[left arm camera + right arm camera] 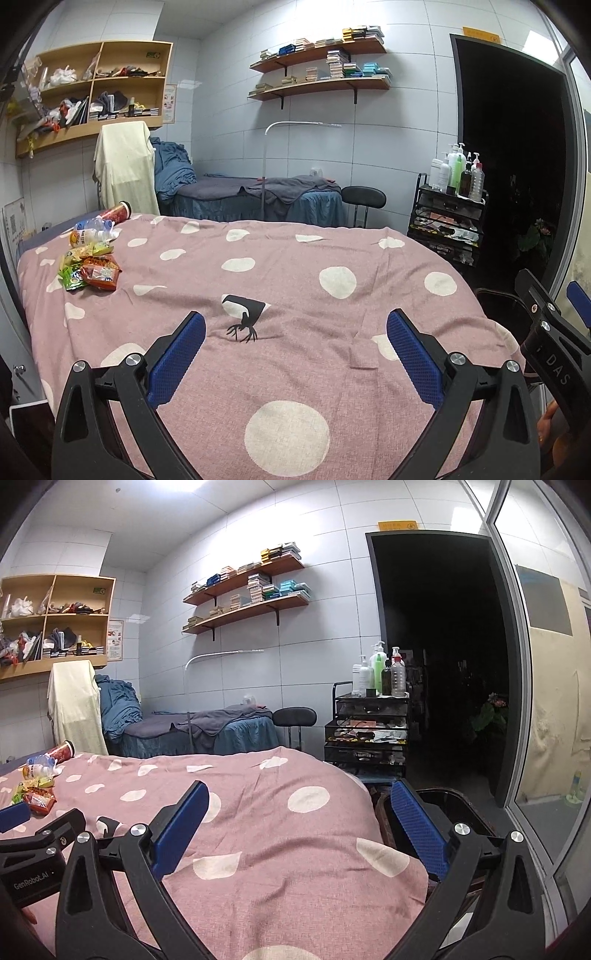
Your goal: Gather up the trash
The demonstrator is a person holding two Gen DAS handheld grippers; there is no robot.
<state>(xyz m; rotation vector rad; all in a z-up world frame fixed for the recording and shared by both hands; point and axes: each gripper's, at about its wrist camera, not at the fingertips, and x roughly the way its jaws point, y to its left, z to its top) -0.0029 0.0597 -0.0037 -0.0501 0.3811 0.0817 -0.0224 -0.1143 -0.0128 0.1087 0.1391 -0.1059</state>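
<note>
Trash heaped at the far left of a pink bed, both grippers empty and well apart from it.

A pile of crumpled green and red snack wrappers [90,271], a clear plastic bottle with a yellow label [90,230] and a red paper cup lying on its side [116,213] sit on the pink bedspread with white spots [295,266]. The left gripper [295,354] hovers over the near middle, jaws spread wide, holding nothing; the right gripper [299,834] is equally wide and empty at the bed's right edge. Only the left view shows the black deer print [243,317]; only the right view shows the glossy black bin [454,812] beside the bed and the glass partition [546,701].
</note>
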